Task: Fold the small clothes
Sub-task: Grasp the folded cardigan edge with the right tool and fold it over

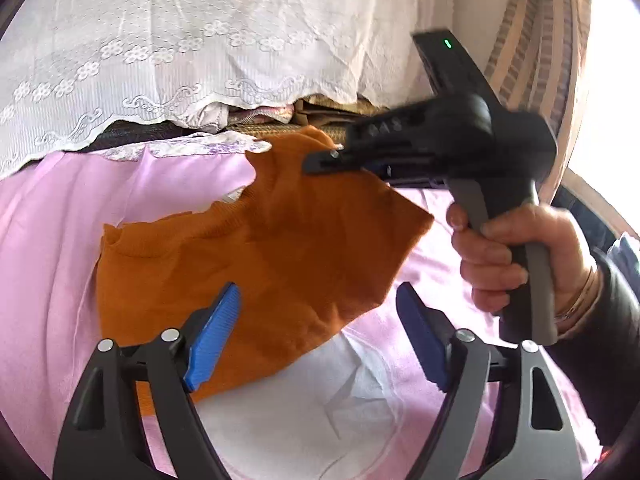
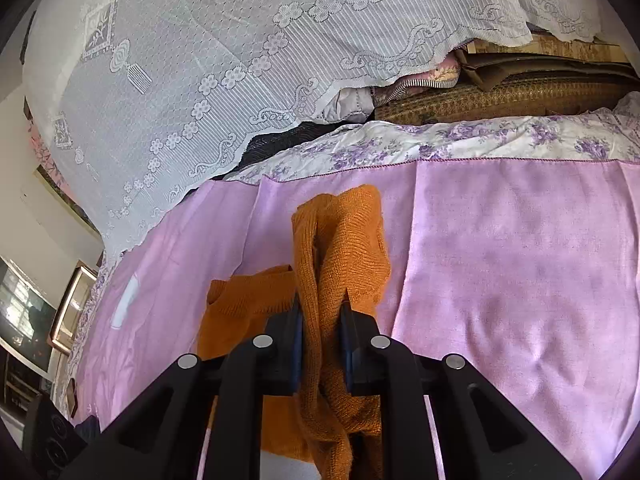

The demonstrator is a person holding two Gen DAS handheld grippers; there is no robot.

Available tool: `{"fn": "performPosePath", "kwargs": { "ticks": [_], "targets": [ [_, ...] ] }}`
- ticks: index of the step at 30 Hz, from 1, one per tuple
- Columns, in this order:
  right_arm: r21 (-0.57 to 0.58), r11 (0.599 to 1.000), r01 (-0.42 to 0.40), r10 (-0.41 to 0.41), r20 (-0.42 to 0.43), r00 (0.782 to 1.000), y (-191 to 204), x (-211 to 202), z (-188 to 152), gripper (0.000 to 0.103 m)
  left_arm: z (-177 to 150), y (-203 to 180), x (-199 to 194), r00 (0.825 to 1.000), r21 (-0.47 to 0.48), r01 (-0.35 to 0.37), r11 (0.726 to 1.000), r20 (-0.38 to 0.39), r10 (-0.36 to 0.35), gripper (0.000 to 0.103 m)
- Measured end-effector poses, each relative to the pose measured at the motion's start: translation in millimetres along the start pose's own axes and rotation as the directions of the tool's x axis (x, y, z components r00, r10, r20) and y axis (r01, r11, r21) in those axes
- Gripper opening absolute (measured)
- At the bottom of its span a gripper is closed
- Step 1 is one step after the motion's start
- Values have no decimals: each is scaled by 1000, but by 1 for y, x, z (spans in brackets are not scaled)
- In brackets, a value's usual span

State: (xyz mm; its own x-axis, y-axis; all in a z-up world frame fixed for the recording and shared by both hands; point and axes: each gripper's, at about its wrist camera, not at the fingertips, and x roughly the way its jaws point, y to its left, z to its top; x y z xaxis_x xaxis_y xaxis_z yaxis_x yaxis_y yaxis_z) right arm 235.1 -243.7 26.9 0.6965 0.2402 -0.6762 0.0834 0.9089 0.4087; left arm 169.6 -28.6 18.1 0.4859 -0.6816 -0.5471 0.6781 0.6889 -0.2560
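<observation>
An orange knitted sweater (image 2: 344,240) is lying on a pink sheet (image 2: 520,260). Ahead of the black right gripper (image 2: 320,320), white flowered lace (image 2: 200,80) is hanging.

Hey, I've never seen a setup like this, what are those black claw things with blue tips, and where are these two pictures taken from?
No robot: a person holds a trigger-grip tool in each hand. Each picture comes from a camera on one tool, looking along its fingers. The left hand-held gripper is open above an orange knit sweater lying on a pink sheet. Its view also shows the person's right hand squeezing the other tool. The right hand-held gripper is shut on a bunched part of the sweater. A white lace cloth hangs behind.
</observation>
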Motion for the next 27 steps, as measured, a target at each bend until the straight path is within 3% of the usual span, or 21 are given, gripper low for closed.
{"fn": "performPosePath", "kwargs": {
  "ticks": [4,6,9,12,16,22,27],
  "targets": [
    [-38,998,45,-45,5,999,18,-2,-3,15,13,35,29,984,-153,-172,973,-66,164,86],
    [-66,996,63,-63,6,998,32,-3,-4,15,12,47,51,974,-201,-212,956,-123,190,80],
    [-120,988,101,-101,9,995,58,-3,-7,15,13,62,71,962,-235,-243,941,-182,203,73],
    [-174,976,134,-135,6,991,85,3,-13,15,16,72,69,961,-236,-250,939,-175,212,73],
    [-213,964,156,-161,-7,987,116,16,-20,15,16,90,55,957,-294,-279,914,-167,238,73],
    [-256,953,160,-173,-31,984,162,41,-31,15,21,126,27,974,-390,-224,893,-130,188,73],
    [-236,964,119,-133,-45,990,191,66,-40,13,21,150,4,953,-344,-302,889,-116,279,73]
  ]
}}
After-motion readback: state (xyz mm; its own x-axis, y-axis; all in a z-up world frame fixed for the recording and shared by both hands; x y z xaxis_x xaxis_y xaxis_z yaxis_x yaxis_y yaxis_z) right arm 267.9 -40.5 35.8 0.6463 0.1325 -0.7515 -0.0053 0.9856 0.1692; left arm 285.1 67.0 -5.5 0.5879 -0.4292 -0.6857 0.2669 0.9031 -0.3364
